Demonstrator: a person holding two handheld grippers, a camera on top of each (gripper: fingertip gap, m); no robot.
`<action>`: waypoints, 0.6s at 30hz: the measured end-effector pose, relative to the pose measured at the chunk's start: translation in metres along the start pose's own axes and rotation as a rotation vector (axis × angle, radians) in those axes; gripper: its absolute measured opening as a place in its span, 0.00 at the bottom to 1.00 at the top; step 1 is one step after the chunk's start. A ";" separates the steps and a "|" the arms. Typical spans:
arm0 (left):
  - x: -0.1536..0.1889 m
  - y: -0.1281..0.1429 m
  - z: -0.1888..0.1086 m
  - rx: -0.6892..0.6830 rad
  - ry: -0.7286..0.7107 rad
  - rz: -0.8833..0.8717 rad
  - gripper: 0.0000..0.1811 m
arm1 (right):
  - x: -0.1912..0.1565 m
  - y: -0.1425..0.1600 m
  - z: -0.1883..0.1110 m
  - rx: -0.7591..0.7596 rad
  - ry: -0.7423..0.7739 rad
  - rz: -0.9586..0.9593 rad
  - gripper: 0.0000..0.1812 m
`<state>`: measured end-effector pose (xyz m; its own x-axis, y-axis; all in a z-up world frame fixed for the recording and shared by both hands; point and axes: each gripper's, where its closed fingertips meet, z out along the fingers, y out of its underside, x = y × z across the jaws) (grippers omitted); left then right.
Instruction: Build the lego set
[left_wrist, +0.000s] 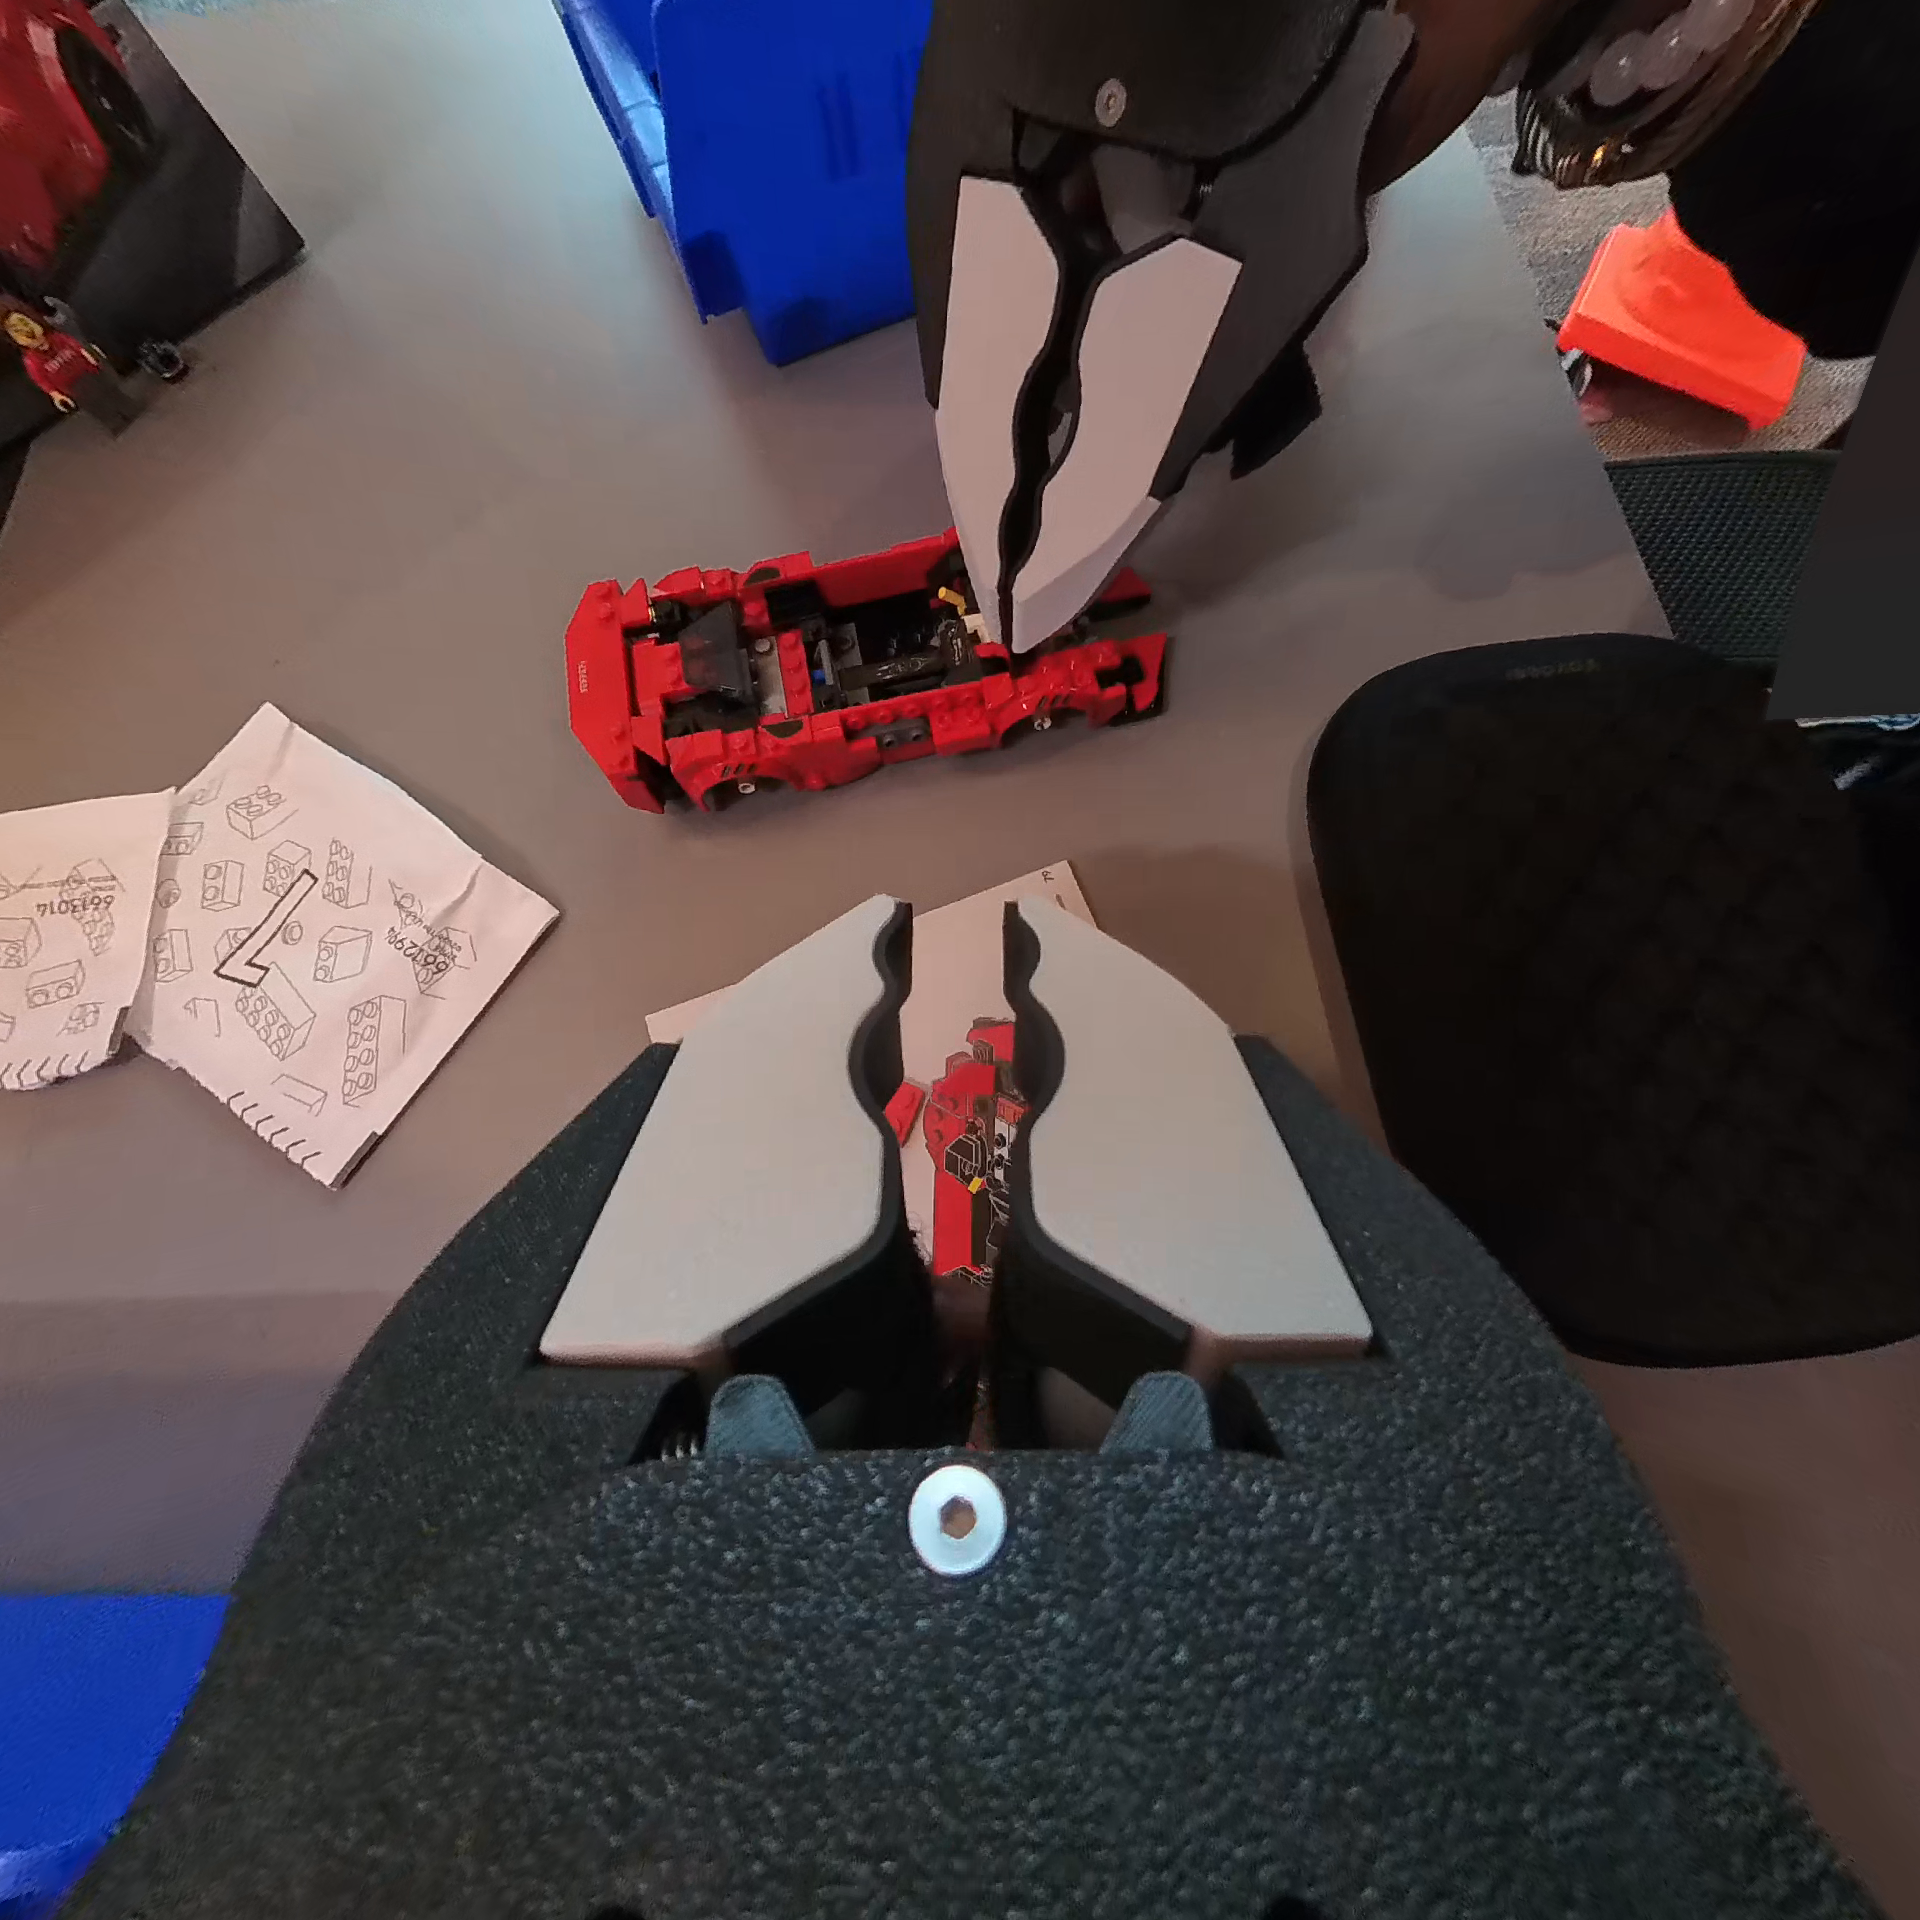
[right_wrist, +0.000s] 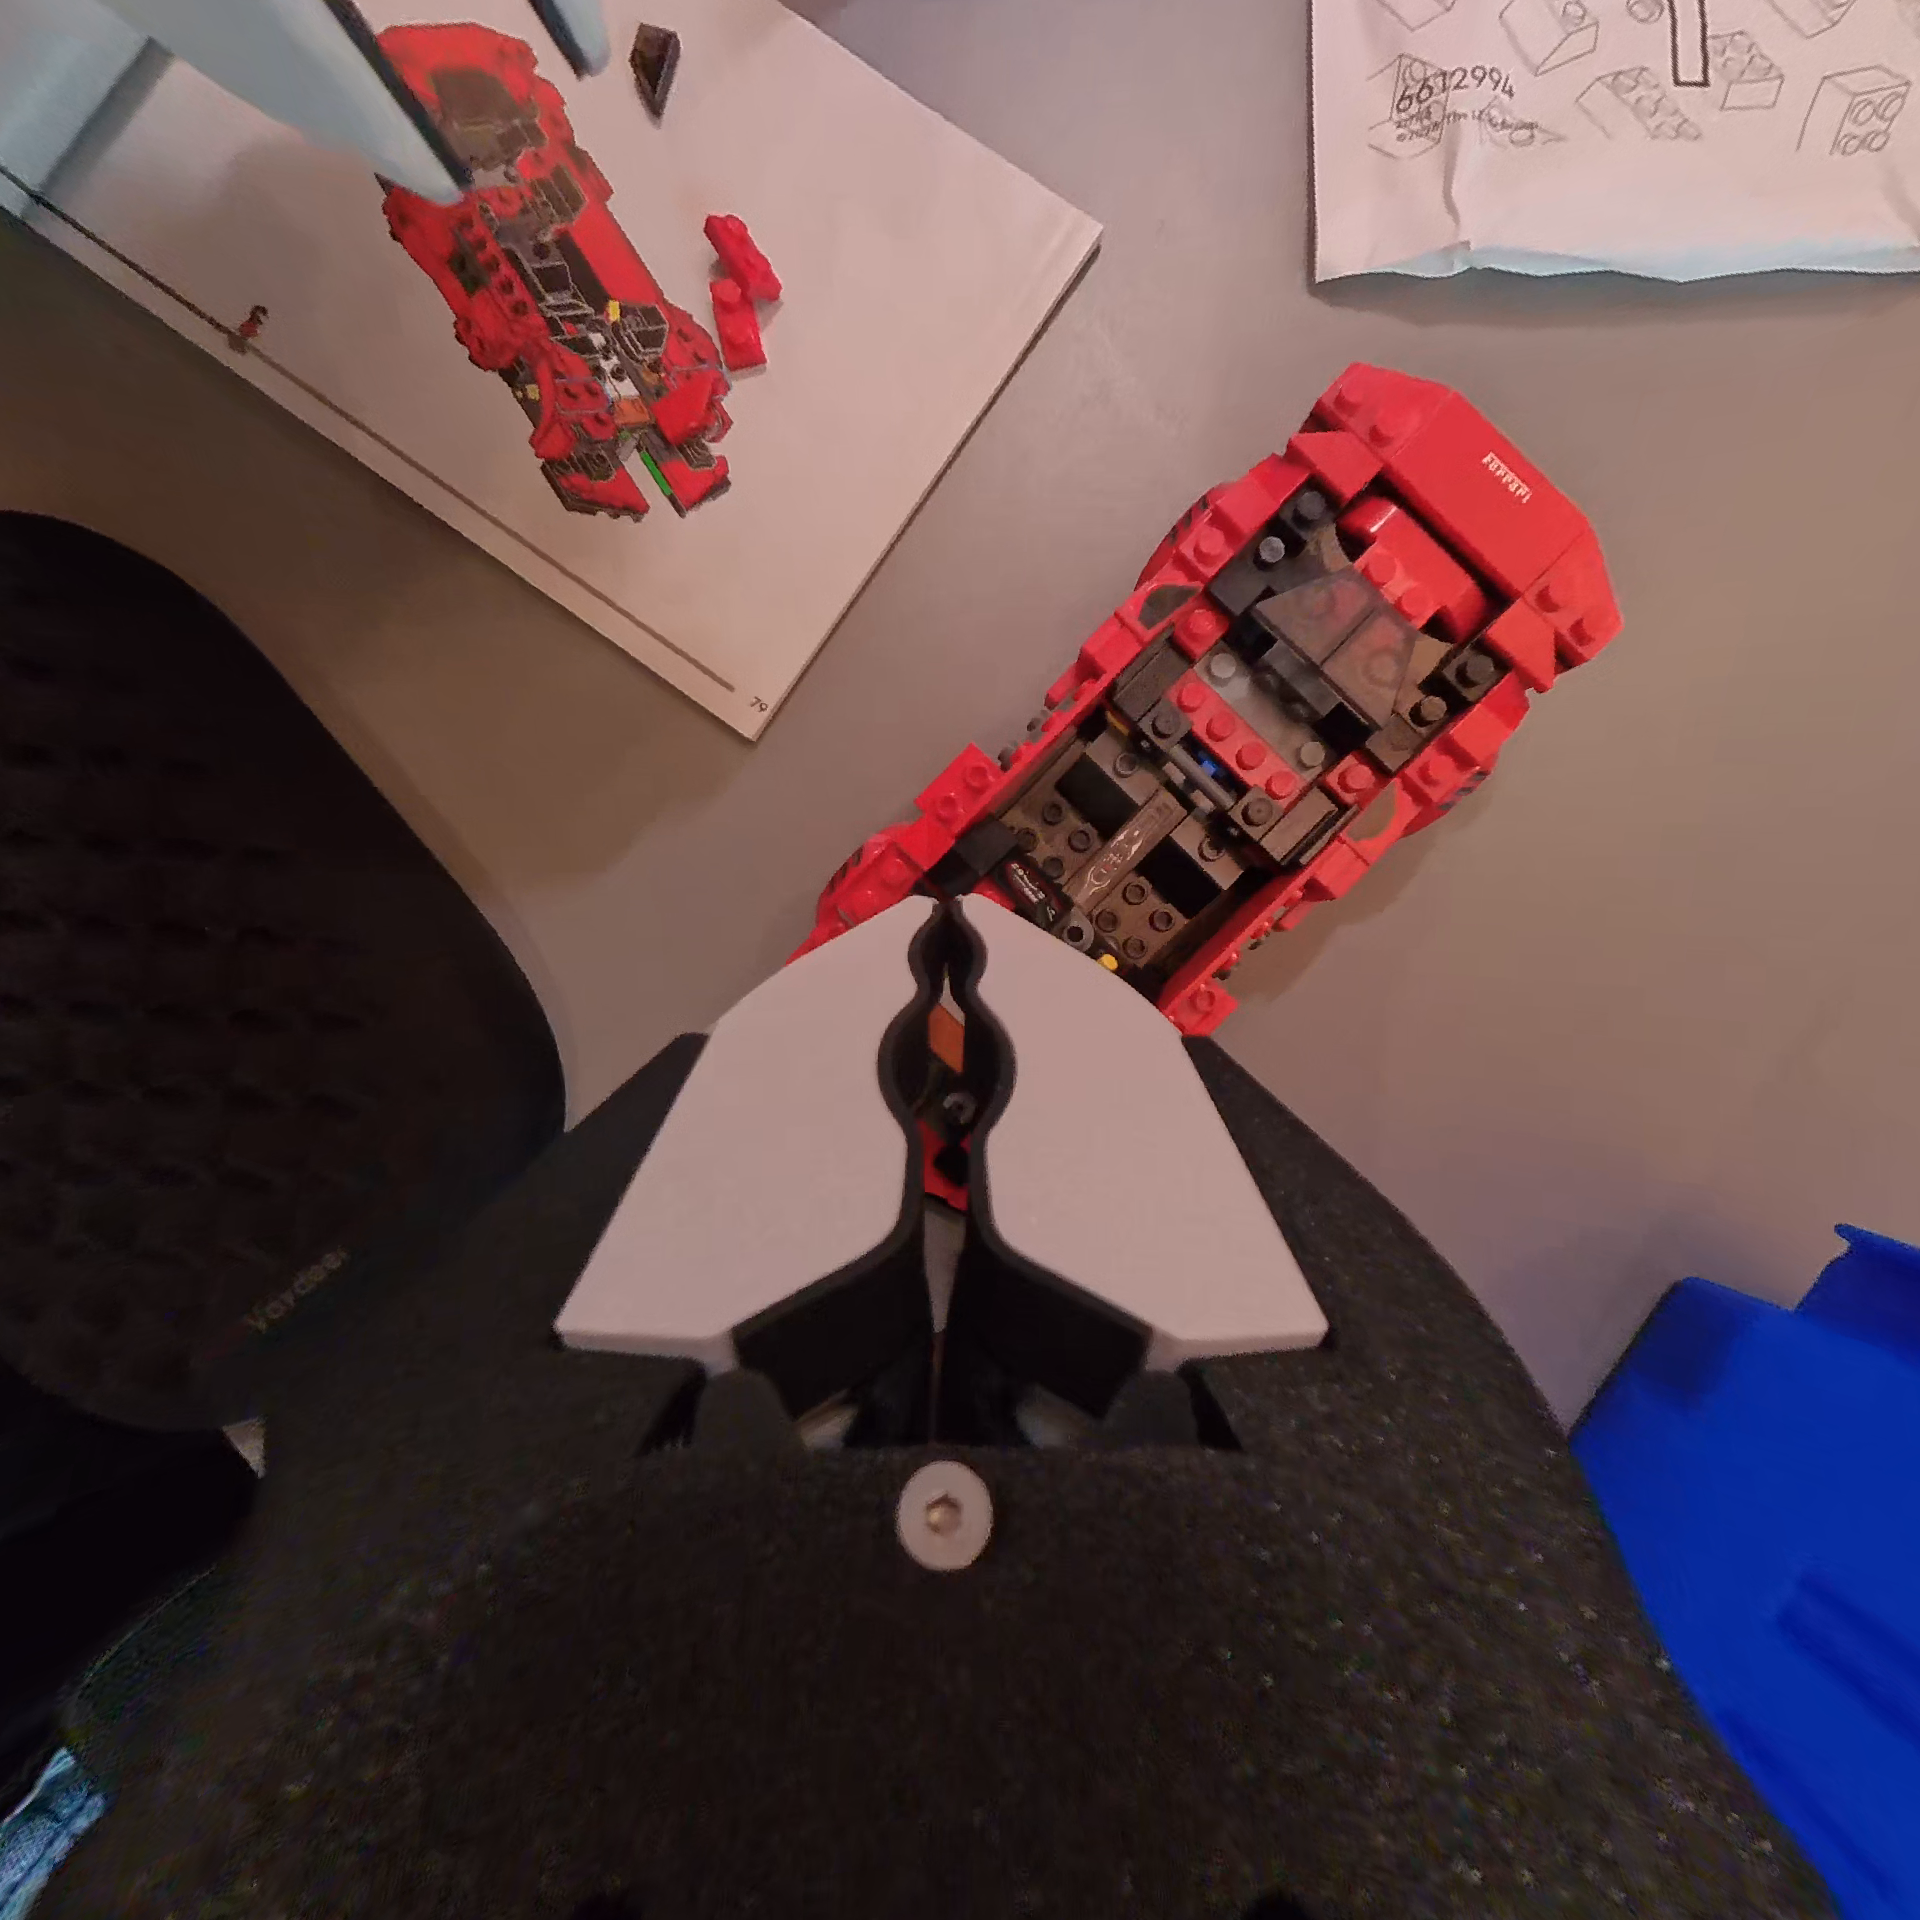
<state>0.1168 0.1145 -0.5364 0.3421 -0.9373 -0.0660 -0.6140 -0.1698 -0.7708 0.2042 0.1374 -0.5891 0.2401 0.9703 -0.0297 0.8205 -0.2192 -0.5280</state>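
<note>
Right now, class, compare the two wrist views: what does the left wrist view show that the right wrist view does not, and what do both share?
Only the left wrist view shows the minifigure by the dark set box, an orange block, and the whole right gripper with its tips down in the car's open cabin.

Only the right wrist view shows the open instruction page's full car picture and the loose red pieces lying on it.

Both show the red lego car, the instruction booklet, the printed paper bag, a blue bin and the grey table.
</note>
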 end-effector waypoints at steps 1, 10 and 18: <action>0.000 0.000 0.000 0.001 -0.001 -0.002 0.09 | 0.000 0.000 0.000 -0.005 0.006 -0.004 0.00; 0.000 0.002 0.000 0.015 0.004 -0.013 0.08 | -0.001 -0.001 0.002 -0.063 0.038 0.003 0.00; 0.001 0.001 0.000 0.033 0.008 -0.018 0.08 | -0.001 -0.002 0.003 -0.119 0.024 0.100 0.00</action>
<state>0.1166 0.1137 -0.5377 0.3469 -0.9368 -0.0466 -0.5837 -0.1767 -0.7925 0.2010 0.1371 -0.5910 0.3348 0.9406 -0.0559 0.8471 -0.3265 -0.4193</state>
